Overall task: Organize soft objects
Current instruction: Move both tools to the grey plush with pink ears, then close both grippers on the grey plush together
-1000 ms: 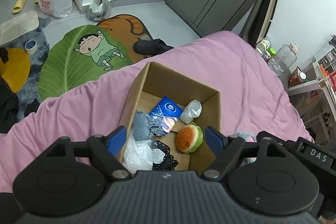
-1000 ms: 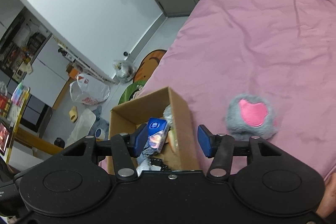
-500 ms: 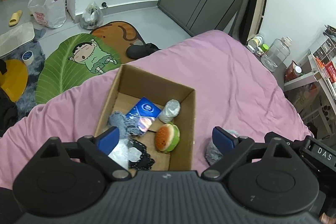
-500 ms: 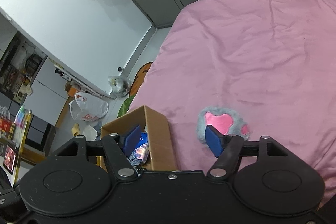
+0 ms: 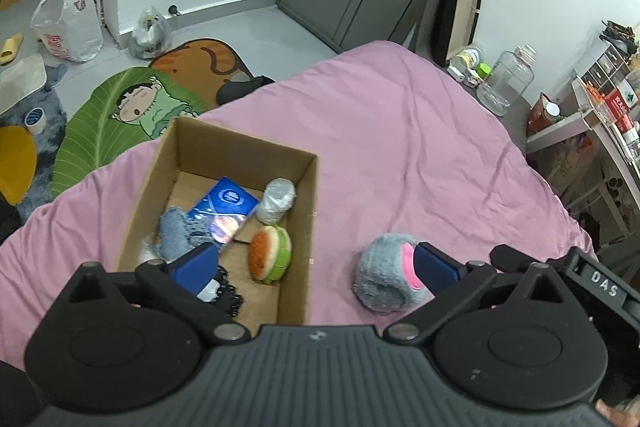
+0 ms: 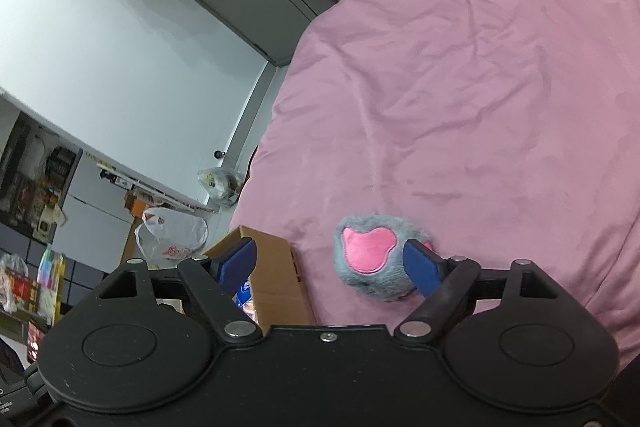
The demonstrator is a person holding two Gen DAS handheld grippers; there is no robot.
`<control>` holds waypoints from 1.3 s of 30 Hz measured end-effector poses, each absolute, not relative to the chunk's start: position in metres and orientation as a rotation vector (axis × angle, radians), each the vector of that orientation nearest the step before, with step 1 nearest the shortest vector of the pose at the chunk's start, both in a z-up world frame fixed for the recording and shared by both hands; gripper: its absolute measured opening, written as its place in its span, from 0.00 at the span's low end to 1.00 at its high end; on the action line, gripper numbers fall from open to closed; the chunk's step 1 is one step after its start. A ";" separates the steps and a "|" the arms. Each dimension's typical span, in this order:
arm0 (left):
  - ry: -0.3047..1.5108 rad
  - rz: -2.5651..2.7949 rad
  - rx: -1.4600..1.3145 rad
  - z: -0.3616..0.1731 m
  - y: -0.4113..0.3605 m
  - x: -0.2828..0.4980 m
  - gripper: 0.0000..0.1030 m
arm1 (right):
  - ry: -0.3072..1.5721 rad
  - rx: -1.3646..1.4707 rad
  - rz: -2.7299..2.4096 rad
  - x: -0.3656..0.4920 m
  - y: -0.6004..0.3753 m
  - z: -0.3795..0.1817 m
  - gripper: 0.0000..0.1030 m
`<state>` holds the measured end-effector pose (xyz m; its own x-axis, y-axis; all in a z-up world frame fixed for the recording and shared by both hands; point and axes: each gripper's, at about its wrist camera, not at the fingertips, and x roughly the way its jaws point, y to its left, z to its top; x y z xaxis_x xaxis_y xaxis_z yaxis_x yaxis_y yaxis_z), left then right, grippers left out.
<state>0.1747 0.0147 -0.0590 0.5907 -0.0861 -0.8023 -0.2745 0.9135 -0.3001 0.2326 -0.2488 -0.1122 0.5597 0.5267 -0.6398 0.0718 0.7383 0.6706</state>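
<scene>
Two handheld tongs are hovering above a bed covered with a pink sheet (image 5: 400, 131). The left tongs (image 5: 314, 265) are pointing forward and down, with both blue pads spread wide and nothing between them touching either pad. Their left pad is hanging over the near end of an open cardboard box (image 5: 310, 227), and their right pad is sitting just in front of a fluffy grey paw-shaped plush (image 5: 380, 275) with pink pads.

The box is lying on the sheet near the bed's left edge. Inside it are lying a burger-shaped plush (image 5: 270, 253), a blue packet (image 5: 224, 209), a white wrapped roll (image 5: 276, 199), a grey-blue knitted piece (image 5: 174, 237) and some black lace (image 5: 228, 295). The burger is resting against the box's right wall, near the front.

The right tongs (image 6: 332, 265) are tilting steeply down toward the sheet, also spread wide and holding nothing. In this view the grey paw plush (image 6: 372, 255) is lying flat on the sheet, pink side up, between the two pads and closer to the right one. Whether that pad is touching the fur cannot be told. The box corner (image 6: 276, 267) is showing just beside the left pad.

The plush is lying apart from the box, on its right.
</scene>
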 end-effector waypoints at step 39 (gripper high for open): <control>1.089 0.113 -0.340 -0.138 -0.081 0.252 0.65 | 1.128 1.046 0.197 0.264 -0.296 -0.216 0.44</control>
